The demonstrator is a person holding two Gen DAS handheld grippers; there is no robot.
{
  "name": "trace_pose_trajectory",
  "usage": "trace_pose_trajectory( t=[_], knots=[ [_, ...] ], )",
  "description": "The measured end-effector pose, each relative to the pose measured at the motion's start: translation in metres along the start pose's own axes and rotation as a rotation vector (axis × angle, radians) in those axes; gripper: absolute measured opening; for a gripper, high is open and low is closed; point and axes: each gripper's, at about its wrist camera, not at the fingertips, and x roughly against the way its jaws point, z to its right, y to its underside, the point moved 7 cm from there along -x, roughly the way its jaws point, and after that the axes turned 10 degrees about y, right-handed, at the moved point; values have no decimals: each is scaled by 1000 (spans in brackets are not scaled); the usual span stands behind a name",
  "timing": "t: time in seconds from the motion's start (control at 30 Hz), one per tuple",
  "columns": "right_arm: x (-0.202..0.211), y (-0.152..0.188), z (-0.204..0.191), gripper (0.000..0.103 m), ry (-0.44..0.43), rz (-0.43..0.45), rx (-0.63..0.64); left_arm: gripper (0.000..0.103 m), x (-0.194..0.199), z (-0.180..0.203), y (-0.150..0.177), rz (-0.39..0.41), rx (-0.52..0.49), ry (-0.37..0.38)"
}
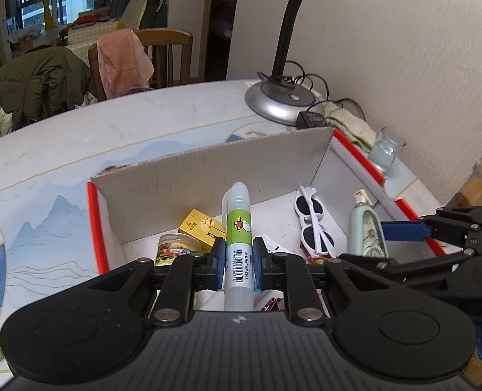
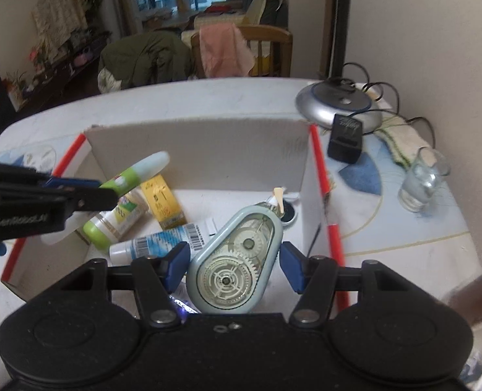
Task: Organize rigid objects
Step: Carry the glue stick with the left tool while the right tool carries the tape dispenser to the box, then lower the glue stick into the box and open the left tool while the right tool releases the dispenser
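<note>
Left gripper (image 1: 237, 260) over the open cardboard box (image 1: 208, 163), its blue pads pressed against the sides of a glue stick (image 1: 238, 228) that stands along the fingers, cap end forward and above the box floor. Right gripper (image 2: 231, 260) beside it over the same box, holding a pale green correction-tape dispenser (image 2: 236, 257) (gear wheels visible through its clear face); the left pad meets the casing, while contact at the right pad cannot be told. Already in the box: a yellow carton (image 1: 200, 228), a small jar (image 1: 172, 249), white sunglasses (image 1: 312, 221), a tube (image 2: 156, 244).

Risks, as judged from this arrangement: the two grippers work close together over one box, so a lowering move could knock one against the other and jar a grip loose; the dispenser's rounded, tapering shell could slip out if held on one side only; the glue stick, released from this height, could roll or strike the jar; a water glass (image 2: 427, 179) just outside the red-edged wall could be tipped by a wide swing
</note>
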Motion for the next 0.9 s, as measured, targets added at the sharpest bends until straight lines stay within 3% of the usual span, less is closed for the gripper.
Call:
trace_pose_trajectory(
  t=[0.43, 0.9],
  knots=[
    [-36, 5, -23, 59, -45, -89, 124, 17, -36, -13, 1, -68, 29, -37],
    [-37, 6, -27, 61, -76, -117, 118, 17, -53, -19, 13, -163, 71, -18]
  ],
)
